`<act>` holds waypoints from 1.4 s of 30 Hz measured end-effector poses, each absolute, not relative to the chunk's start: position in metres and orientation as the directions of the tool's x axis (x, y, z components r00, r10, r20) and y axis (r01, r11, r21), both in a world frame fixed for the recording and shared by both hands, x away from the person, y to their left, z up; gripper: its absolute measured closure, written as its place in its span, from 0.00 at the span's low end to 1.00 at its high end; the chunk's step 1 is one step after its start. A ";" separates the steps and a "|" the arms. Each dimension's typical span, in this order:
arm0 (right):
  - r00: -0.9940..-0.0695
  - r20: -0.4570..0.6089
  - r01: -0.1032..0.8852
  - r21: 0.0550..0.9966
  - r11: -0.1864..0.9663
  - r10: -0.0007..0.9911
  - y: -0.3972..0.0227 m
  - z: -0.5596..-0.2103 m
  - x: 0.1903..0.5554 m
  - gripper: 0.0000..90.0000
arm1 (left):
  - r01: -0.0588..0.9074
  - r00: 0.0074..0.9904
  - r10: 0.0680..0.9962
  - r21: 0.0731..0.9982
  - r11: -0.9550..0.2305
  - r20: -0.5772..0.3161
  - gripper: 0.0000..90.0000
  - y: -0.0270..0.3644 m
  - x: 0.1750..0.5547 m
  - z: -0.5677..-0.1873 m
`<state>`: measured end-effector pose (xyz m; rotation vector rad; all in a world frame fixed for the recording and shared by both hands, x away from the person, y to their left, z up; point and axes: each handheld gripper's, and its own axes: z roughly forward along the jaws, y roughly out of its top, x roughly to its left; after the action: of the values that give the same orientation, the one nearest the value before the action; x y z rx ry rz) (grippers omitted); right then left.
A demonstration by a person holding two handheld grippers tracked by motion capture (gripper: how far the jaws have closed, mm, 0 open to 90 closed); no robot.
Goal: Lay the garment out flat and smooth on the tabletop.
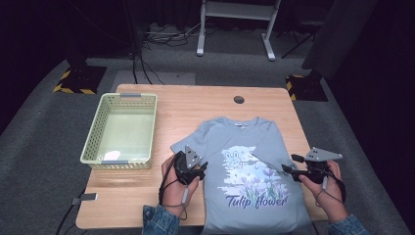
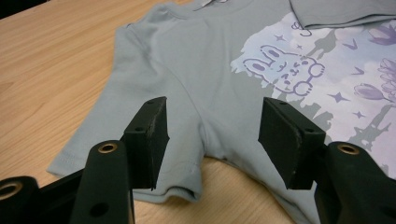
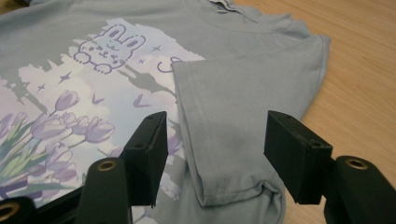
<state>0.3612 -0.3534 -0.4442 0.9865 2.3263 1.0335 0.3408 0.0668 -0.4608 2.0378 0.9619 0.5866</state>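
Overhead, the high view takes in the whole pale wood-grain counter (image 1: pixel 161 186), rounded at its corners, with a light green perforated plastic basket (image 1: pixel 95 132) on its left half and a blue-grey T-shirt (image 1: pixel 215 142) lying flat, print up, on the right half near the front edge. That view also reads the purple lettering low on the print. The gripper views lose the basket but give the soft knit fabric and stitched hems close up. The right sleeve (image 3: pixel 224 107) is folded inward over the chest, its hem reaching the rabbit print (image 3: pixel 109 49); the left sleeve (image 2: pixel 135 154) lies spread on the wood. The left gripper (image 2: pixel 212 135) hangs released above that sleeve, its black ridged pads apart. The right gripper (image 3: pixel 215 154) is likewise released, straddling the folded sleeve without pressing it.
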 end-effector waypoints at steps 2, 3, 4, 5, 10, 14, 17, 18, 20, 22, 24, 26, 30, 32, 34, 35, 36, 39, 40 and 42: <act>-0.668 -0.065 0.443 0.766 0.466 0.742 -0.351 -0.442 0.363 0.44 | 0.436 0.604 0.794 0.807 -0.399 0.067 0.46 0.069 0.341 -0.464; -0.668 -0.056 0.446 0.768 0.460 0.742 -0.349 -0.441 0.364 0.44 | 0.441 0.607 0.792 0.802 -0.403 0.065 0.46 0.070 0.341 -0.466; -0.668 -0.054 0.446 0.769 0.457 0.743 -0.347 -0.440 0.365 0.44 | 0.444 0.611 0.789 0.797 -0.409 0.065 0.46 0.070 0.341 -0.468; -0.667 -0.056 0.447 0.768 0.459 0.743 -0.345 -0.439 0.366 0.44 | 0.446 0.613 0.788 0.796 -0.410 0.063 0.46 0.071 0.341 -0.469; -0.668 -0.068 0.442 0.766 0.468 0.741 -0.338 -0.433 0.373 0.44 | 0.449 0.617 0.785 0.794 -0.410 0.057 0.46 0.073 0.342 -0.470; -0.667 -0.067 0.440 0.768 0.465 0.742 -0.333 -0.429 0.378 0.44 | 0.444 0.623 0.780 0.795 -0.413 0.058 0.46 0.072 0.341 -0.471; -0.664 -0.064 0.443 0.768 0.462 0.745 -0.331 -0.429 0.382 0.44 | 0.443 0.626 0.778 0.793 -0.418 0.060 0.46 0.071 0.340 -0.471; -0.664 -0.066 0.443 0.768 0.463 0.745 -0.330 -0.429 0.383 0.44 | 0.443 0.626 0.778 0.793 -0.417 0.059 0.46 0.071 0.340 -0.472; -0.663 -0.069 0.442 0.768 0.464 0.746 -0.328 -0.430 0.386 0.44 | 0.446 0.625 0.779 0.794 -0.414 0.055 0.46 0.071 0.340 -0.472; -0.662 -0.069 0.442 0.768 0.463 0.746 -0.326 -0.430 0.390 0.43 | 0.446 0.623 0.780 0.793 -0.415 0.058 0.46 0.072 0.340 -0.473; -0.662 -0.070 0.443 0.767 0.465 0.746 -0.325 -0.432 0.394 0.43 | 0.447 0.619 0.783 0.793 -0.414 0.059 0.46 0.073 0.339 -0.473; -0.664 -0.071 0.443 0.765 0.468 0.745 -0.323 -0.434 0.398 0.43 | 0.448 0.619 0.783 0.792 -0.415 0.060 0.46 0.074 0.338 -0.473; -0.665 -0.073 0.445 0.761 0.472 0.743 -0.320 -0.437 0.405 0.43 | 0.458 0.608 0.792 0.789 -0.411 0.060 0.46 0.078 0.335 -0.476; -0.669 -0.069 0.447 0.759 0.474 0.740 -0.318 -0.439 0.409 0.43 | 0.468 0.598 0.800 0.786 -0.405 0.057 0.45 0.083 0.332 -0.476; -0.672 -0.064 0.449 0.757 0.475 0.737 -0.315 -0.441 0.413 0.43 | 0.472 0.592 0.804 0.786 -0.400 0.054 0.45 0.085 0.331 -0.476; -0.675 -0.064 0.449 0.755 0.478 0.735 -0.314 -0.442 0.414 0.43 | 0.471 0.590 0.805 0.787 -0.398 0.053 0.45 0.085 0.330 -0.476; -0.677 -0.061 0.450 0.754 0.479 0.734 -0.312 -0.444 0.416 0.43 | 0.473 0.589 0.806 0.786 -0.398 0.054 0.45 0.086 0.329 -0.476; -0.685 -0.056 0.455 0.746 0.487 0.727 -0.306 -0.449 0.421 0.43 | 0.476 0.587 0.808 0.785 -0.397 0.052 0.45 0.088 0.328 -0.477; -0.687 -0.054 0.457 0.743 0.489 0.724 -0.303 -0.451 0.423 0.43 | 0.476 0.587 0.808 0.785 -0.397 0.052 0.45 0.088 0.328 -0.477; -0.695 -0.050 0.458 0.738 0.495 0.718 -0.299 -0.455 0.425 0.43 | 0.479 0.583 0.811 0.785 -0.393 0.051 0.45 0.090 0.327 -0.477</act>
<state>0.4253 -0.2990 -0.4553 0.9824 2.3919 1.0265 0.3267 0.0897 -0.4770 2.0577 1.0238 0.5613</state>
